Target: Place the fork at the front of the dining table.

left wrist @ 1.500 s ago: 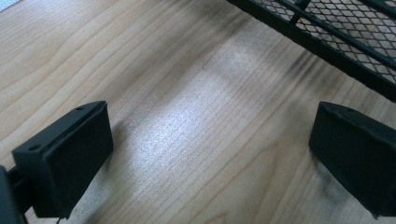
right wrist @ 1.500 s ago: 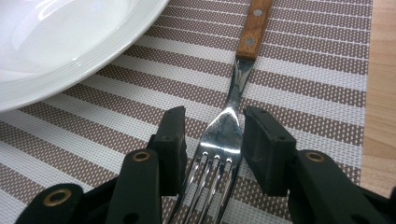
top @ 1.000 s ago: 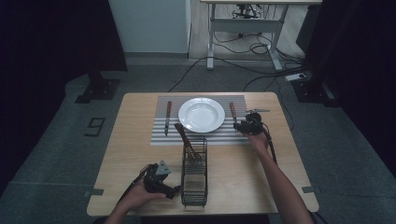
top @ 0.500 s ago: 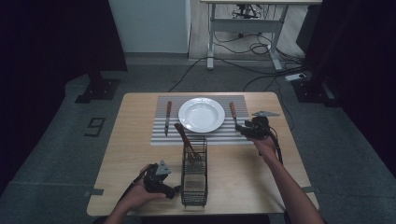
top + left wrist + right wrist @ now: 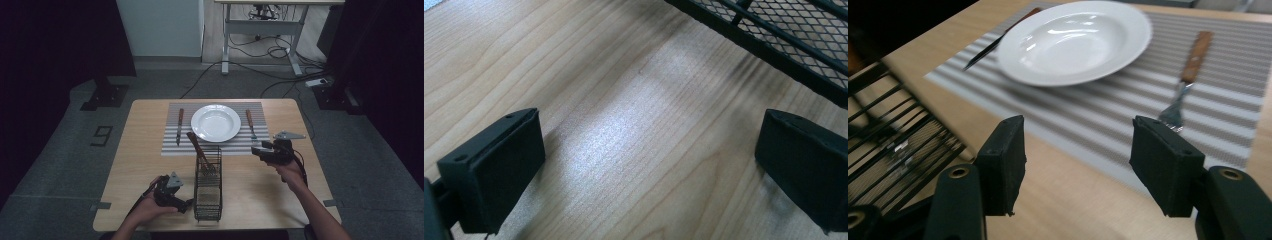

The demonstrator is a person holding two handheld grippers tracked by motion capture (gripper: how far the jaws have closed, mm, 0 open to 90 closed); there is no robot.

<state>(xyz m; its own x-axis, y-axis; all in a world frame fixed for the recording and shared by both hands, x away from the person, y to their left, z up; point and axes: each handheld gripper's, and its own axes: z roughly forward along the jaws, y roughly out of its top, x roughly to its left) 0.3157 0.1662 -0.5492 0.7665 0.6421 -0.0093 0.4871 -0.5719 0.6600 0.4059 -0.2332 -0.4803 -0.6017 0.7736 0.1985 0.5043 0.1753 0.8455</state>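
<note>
A white plate [image 5: 215, 123] sits on a striped placemat [image 5: 175, 147], with a knife [image 5: 179, 125] to its left and a wooden-handled fork [image 5: 250, 125] to its right. A black wire basket [image 5: 208, 185] stands in front, holding a wooden-handled utensil [image 5: 197, 150]. My right gripper [image 5: 257, 151] is open over the mat's front right corner; its view shows the plate [image 5: 1075, 40], the fork [image 5: 1189, 70] and the knife [image 5: 998, 42] beyond its jaws. My left gripper [image 5: 186, 204] is open and empty, low over the wood beside the basket [image 5: 784, 45].
The wooden table [image 5: 140, 175] ends near the person's forearms. Beyond its far edge the floor holds a desk frame [image 5: 260, 35], cables and a power strip [image 5: 320, 82]. Bare wood lies on both sides of the basket.
My right gripper has drawn back from beside the fork toward the person and slightly left, to the mat's front right corner. The left gripper has stayed put.
</note>
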